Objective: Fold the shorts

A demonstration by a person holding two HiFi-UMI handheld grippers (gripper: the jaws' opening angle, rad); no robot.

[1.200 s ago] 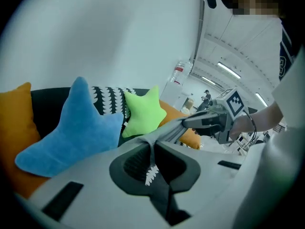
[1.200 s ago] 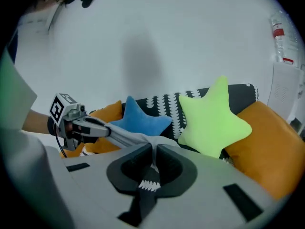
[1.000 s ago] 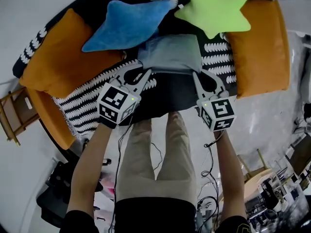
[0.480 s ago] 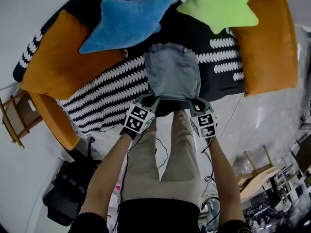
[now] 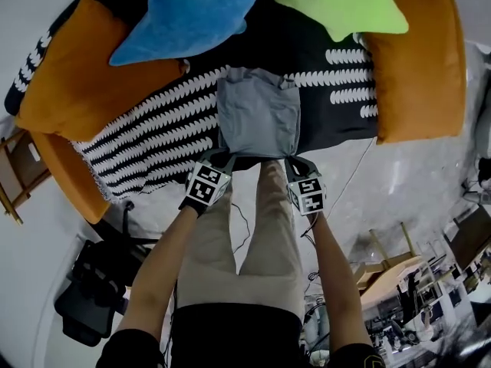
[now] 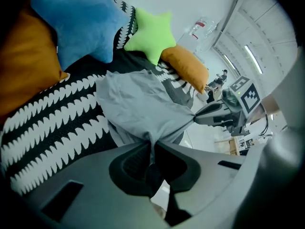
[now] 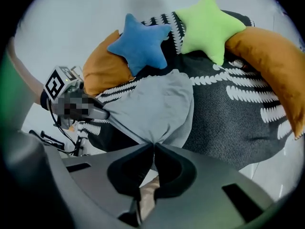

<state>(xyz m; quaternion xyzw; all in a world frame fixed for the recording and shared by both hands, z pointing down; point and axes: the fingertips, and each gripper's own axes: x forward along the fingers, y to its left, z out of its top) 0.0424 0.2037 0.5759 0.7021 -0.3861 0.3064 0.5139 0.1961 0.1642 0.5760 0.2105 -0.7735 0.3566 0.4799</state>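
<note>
The grey shorts lie spread on the black-and-white patterned cover of the seat, their near edge at the seat's front. My left gripper is shut on the near left corner of the shorts. My right gripper is shut on the near right corner of the shorts. The cloth bunches into a pinch at each pair of jaws. In the left gripper view the right gripper shows at the cloth's far corner.
A blue star cushion and a green star cushion lie at the back of the seat. Orange cushions flank it. A wooden stool stands at left. Cables run on the floor by my legs.
Both grippers came down and toward me with the shorts' near corners held. The shorts went from a bunched fold near the cushions to lying spread flat toward the seat's front edge.
</note>
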